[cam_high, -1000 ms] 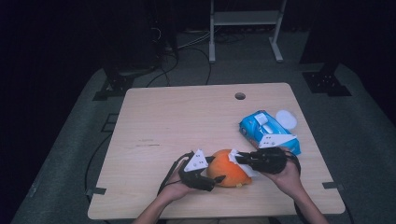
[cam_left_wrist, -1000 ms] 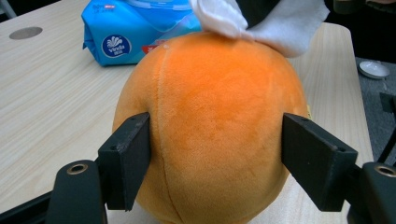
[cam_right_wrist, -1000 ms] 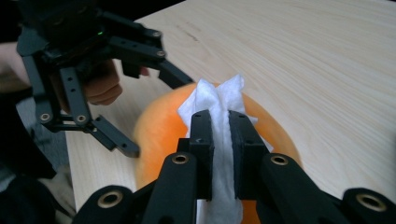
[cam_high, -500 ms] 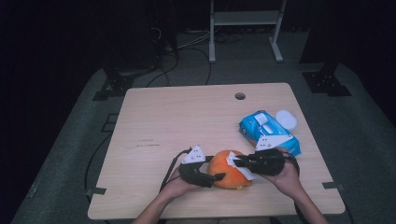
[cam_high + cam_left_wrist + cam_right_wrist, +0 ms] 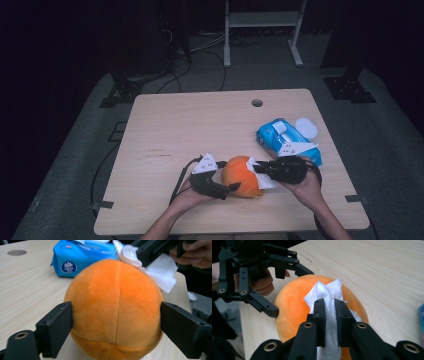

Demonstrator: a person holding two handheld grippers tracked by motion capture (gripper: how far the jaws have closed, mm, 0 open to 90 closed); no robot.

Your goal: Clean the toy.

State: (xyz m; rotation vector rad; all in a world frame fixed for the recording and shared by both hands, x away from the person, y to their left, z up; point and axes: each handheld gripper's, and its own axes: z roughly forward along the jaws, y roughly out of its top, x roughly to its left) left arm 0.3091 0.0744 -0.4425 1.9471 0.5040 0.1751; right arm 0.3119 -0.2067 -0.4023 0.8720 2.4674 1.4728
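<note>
Tissue, a crumpled white paper wipe [image 5: 329, 315] pinched in our right claw [image 5: 329, 305], sits atop the round orange plush ball [image 5: 115, 312], which lies between our left claw's [image 5: 116, 330] just-widened jaws (pads barely touching).

One orange plush ball [image 5: 241, 176], one white wipe [image 5: 263, 175], one blue wipe pack [image 5: 287, 140], one white lid [image 5: 306, 127], two claws.

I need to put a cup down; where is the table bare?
The table's whole left half and the far strip around the round hole are bare. It is crowded near-right: orange plush ball, blue wipes pack, both grippers.
</note>
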